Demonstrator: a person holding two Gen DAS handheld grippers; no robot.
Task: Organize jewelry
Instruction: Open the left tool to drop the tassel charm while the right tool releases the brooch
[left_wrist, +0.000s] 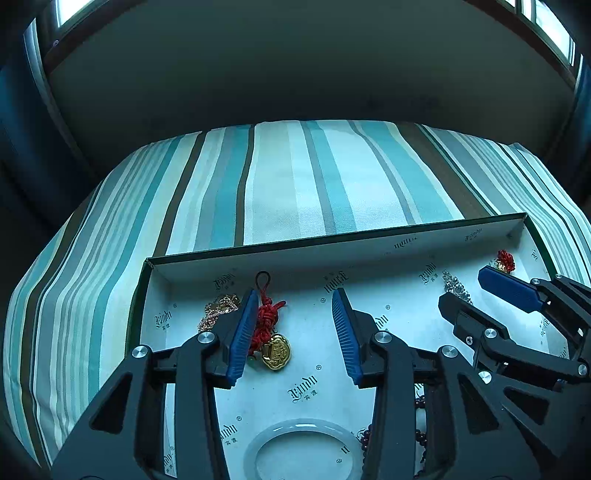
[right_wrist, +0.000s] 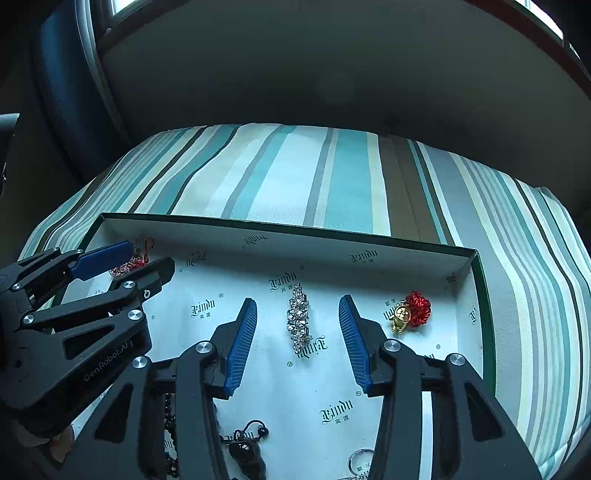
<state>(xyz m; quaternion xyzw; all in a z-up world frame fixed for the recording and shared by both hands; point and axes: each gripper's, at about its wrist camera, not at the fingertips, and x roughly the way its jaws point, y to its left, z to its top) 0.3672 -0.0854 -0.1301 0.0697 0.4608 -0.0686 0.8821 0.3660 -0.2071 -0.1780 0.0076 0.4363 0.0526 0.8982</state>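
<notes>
A shallow white-lined box (left_wrist: 332, 254) (right_wrist: 280, 236) holds the jewelry. My left gripper (left_wrist: 295, 332) is open over it; a red-knot charm with a gold lock pendant (left_wrist: 275, 352) lies by its left finger, a gold chain (left_wrist: 218, 310) just left of that. A white bangle (left_wrist: 303, 450) lies below. My right gripper (right_wrist: 297, 339) is open, straddling a rhinestone bracelet (right_wrist: 298, 319). A gold figure with a red knot (right_wrist: 410, 312) lies to its right. The right gripper (left_wrist: 476, 291) also shows in the left wrist view, the left gripper (right_wrist: 144, 258) in the right wrist view.
The box sits on a striped cloth (left_wrist: 295, 177). Dark beads (right_wrist: 170, 435), a black charm (right_wrist: 247, 450) and a key ring (right_wrist: 360, 458) lie near the box's front. A dark wall (left_wrist: 295, 74) rises behind the table.
</notes>
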